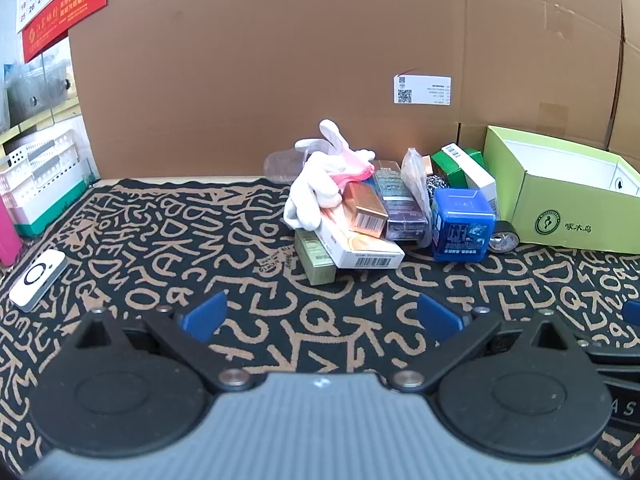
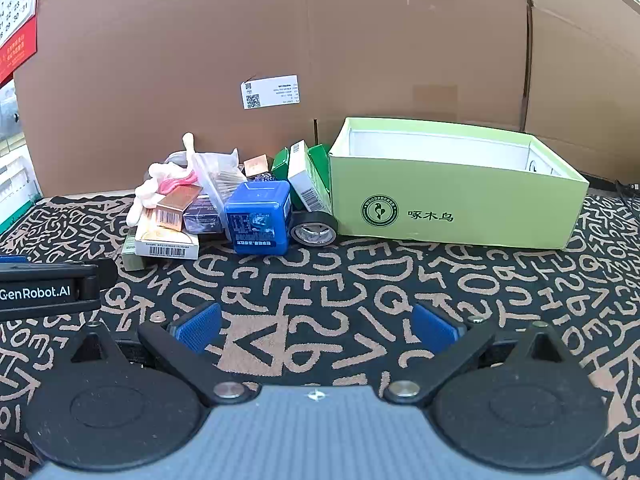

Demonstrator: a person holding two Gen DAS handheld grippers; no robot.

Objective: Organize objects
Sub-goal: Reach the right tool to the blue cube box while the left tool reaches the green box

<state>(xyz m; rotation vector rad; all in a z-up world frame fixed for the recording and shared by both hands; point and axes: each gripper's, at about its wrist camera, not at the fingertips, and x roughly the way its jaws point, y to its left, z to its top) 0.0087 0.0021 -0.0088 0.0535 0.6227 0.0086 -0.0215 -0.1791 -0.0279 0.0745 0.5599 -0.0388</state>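
A heap of small goods lies at the back of the patterned mat: a white glove (image 1: 316,196), a copper box (image 1: 366,210), a white barcoded box (image 1: 360,250), a blue cube box (image 1: 462,226) (image 2: 258,216), a roll of black tape (image 2: 314,228) and a green-and-white carton (image 2: 306,178). Right of the heap stands an open light-green shoe box (image 2: 452,200) (image 1: 560,200). My left gripper (image 1: 320,316) hovers open over the mat, short of the heap, holding nothing. My right gripper (image 2: 318,326) is open too, in front of the cube and tape.
A tall cardboard wall (image 1: 300,60) closes the back. At the left edge sit a white plastic basket (image 1: 44,176), a pink object (image 1: 8,232) and a small white device (image 1: 38,280). The left gripper's black body (image 2: 48,286) shows at the right wrist view's left edge.
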